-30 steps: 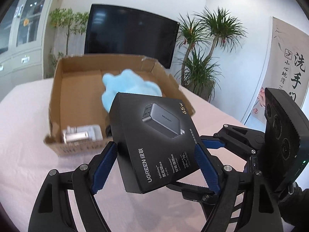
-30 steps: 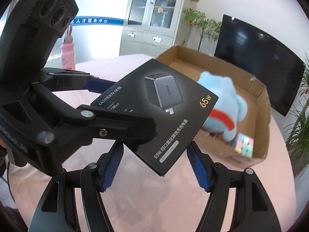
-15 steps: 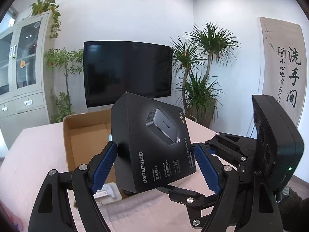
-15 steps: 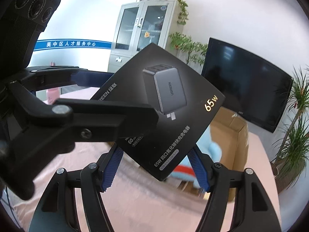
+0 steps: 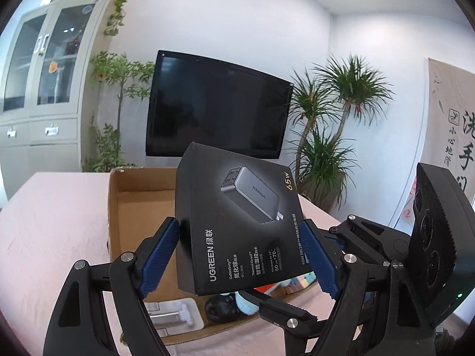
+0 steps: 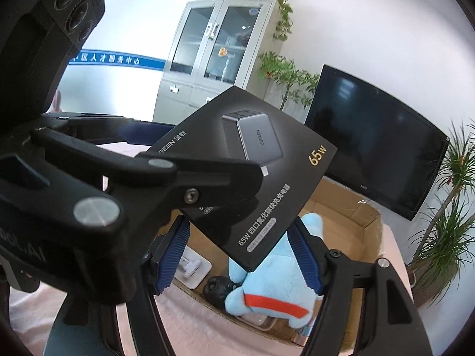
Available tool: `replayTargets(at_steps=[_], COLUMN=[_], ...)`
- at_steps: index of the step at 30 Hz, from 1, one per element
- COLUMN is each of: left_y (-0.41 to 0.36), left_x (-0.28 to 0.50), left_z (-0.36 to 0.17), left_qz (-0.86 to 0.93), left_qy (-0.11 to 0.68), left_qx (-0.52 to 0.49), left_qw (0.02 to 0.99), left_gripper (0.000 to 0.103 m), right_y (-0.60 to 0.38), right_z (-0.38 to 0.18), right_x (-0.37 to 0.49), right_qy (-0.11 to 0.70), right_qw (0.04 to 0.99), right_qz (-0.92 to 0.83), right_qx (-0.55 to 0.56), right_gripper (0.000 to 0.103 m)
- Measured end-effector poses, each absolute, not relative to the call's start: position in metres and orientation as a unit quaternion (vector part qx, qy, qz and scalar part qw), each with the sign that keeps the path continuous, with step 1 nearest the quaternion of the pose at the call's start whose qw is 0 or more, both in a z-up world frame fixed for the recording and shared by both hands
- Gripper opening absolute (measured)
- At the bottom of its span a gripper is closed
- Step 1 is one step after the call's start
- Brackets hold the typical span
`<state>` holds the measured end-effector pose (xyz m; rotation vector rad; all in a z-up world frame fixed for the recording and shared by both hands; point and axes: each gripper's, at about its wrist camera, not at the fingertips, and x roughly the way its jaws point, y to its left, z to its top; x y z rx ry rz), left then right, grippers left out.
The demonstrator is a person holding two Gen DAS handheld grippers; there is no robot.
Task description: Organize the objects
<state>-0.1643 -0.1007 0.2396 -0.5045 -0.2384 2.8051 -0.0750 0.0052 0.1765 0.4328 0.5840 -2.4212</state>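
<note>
Both grippers clamp the black UGREEN charger box [image 5: 237, 225] above the cardboard box [image 5: 142, 184]: left gripper [image 5: 239, 255] firmly, right gripper [image 6: 240, 256] seemingly by one corner. Uneven pull could twist it loose onto the blue plush toy [image 6: 267, 290].

From my left camera the black charger box [image 5: 237, 225] hides most of the cardboard box [image 5: 114, 207] interior. The blue plush [image 6: 267, 284] is half covered, and I can't identify the small black object [image 6: 215, 289] beside it.

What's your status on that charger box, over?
Left gripper and right gripper both clamped on the black charger box, held above the cardboard box. Blue plush lies underneath inside.
</note>
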Motion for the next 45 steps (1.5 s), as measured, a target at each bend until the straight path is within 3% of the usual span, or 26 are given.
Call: replayTargets(at_steps=[25,33,39,42,45], left_y=[-0.178,-0.175,-0.163,-0.147,-0.128], left_x=[-0.252,-0.252,-0.240,-0.224,-0.207], left_z=[0.097,0.090,0.110,0.133,0.153], left_qz=[0.937,0.943,0.946,0.956,0.963], left_qy=[-0.197,-0.179,-0.176,-0.147,-0.130], left_qx=[-0.272,-0.272,-0.260,-0.240,-0.216], left_qw=[0.092,0.075,0.078,0.079,0.090], left_gripper=[0.081,0.082,0.091,0.102,0.102], right_y=[-0.077,-0.070,-0.056,-0.037,-0.013], right_z=[0.079,0.074,0.084,0.095,0.107], right_x=[-0.152,-0.154,-0.127,-0.105,-0.090], right_qy=[0.281,0.268,0.285,0.291,0.293], right_qw=[0.275,0.322,0.308,0.295,0.274], right_qz=[-0.884,-0.866,-0.872,-0.878,-0.887], right_qx=[0.253,0.271,0.254,0.239,0.228], right_gripper=[0.071,0.071,0.077,0.079,0.082])
